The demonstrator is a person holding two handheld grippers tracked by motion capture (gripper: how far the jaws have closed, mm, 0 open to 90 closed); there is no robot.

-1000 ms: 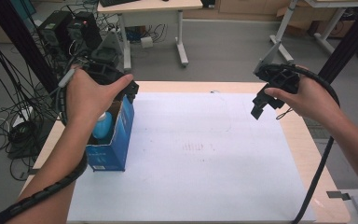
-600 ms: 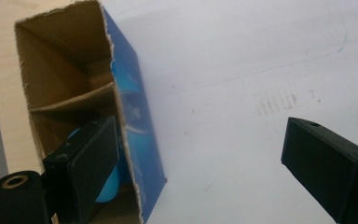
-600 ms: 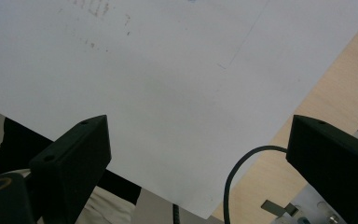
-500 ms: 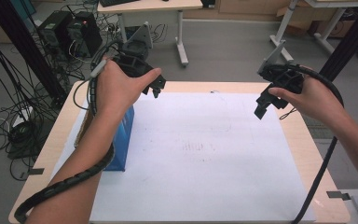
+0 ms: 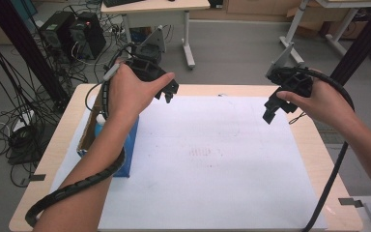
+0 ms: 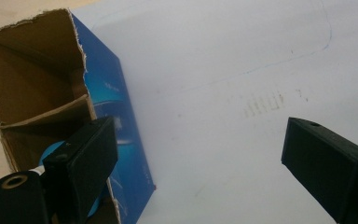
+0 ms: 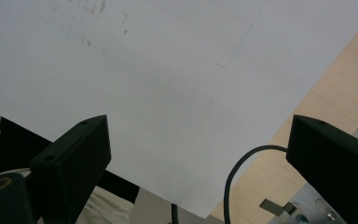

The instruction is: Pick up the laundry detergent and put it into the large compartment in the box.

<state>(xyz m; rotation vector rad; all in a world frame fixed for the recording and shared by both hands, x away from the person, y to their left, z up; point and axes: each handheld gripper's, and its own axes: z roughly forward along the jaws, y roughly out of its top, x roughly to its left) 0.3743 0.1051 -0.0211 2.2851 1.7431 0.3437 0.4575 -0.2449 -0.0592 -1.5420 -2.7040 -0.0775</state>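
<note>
You are holding the left gripper (image 5: 170, 92) in the air above the far left part of the white sheet (image 5: 212, 159), just beyond the open-topped blue box (image 5: 125, 145). Its jaws are standing wide apart and are gripping nothing; in the left gripper view, bare sheet is showing across the whole gap between them, and neither jaw is touching the box.

The blue box is standing upright at the left edge of the sheet, on the table (image 5: 314, 145). Your left forearm is crossing over it in the high view. Its torn cardboard rim is facing upward, and a cardboard divider (image 6: 42, 114) is splitting the brown interior into compartments. A round blue object (image 6: 56, 151) is lying inside the nearer compartment, partly hidden behind the left jaw; what it is cannot be told.

You are holding the right gripper (image 5: 273, 108) above the far right part of the sheet, well apart from the box and from the left gripper. Its jaws are likewise standing wide open and are holding nothing; the right gripper view is showing sheet, the wooden table edge and a loop of black cable (image 7: 242, 168) between them. Neither gripper is touching the sheet.
</note>
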